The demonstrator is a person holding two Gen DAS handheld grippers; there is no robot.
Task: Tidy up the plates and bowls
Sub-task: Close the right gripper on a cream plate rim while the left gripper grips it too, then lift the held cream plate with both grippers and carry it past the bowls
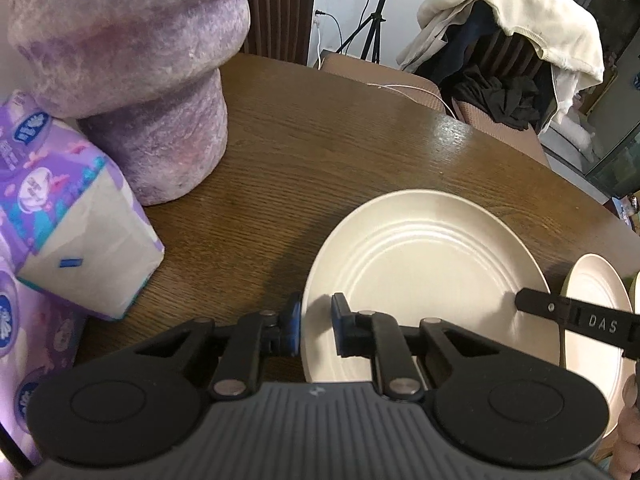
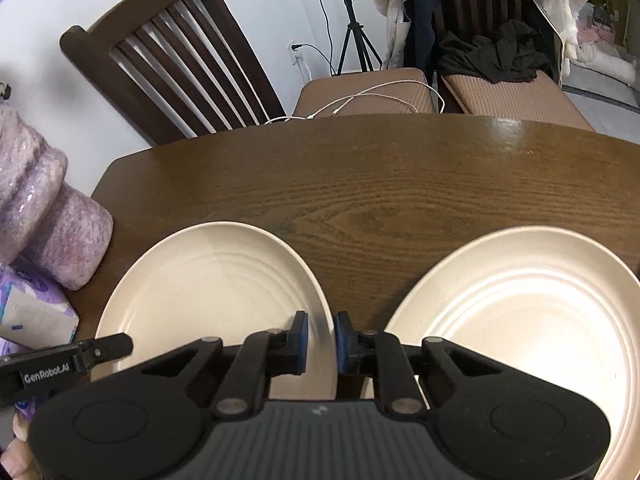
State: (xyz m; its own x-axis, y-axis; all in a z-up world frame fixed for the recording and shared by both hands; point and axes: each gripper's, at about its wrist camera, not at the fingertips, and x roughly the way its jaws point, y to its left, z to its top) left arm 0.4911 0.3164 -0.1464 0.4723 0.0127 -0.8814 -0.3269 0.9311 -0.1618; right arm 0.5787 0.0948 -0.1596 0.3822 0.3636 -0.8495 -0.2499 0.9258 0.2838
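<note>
Both grippers clamp one round cream ridged plate (image 2: 216, 280) by opposite rims: left gripper (image 1: 316, 328) on its left edge, right gripper (image 2: 320, 344) on its right. The plate looks stiff, light and glossy, so likely slippery; rim grips suit it. A second cream plate (image 2: 520, 320) lies beside it near the brown wooden table's (image 2: 360, 184) near edge.

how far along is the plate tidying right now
Early. Nothing looks stacked: two cream plates lie apart on the table. In hand: the left gripper and right gripper clamp opposite rims of the left plate. Left: moving it onto the right plate.
</note>
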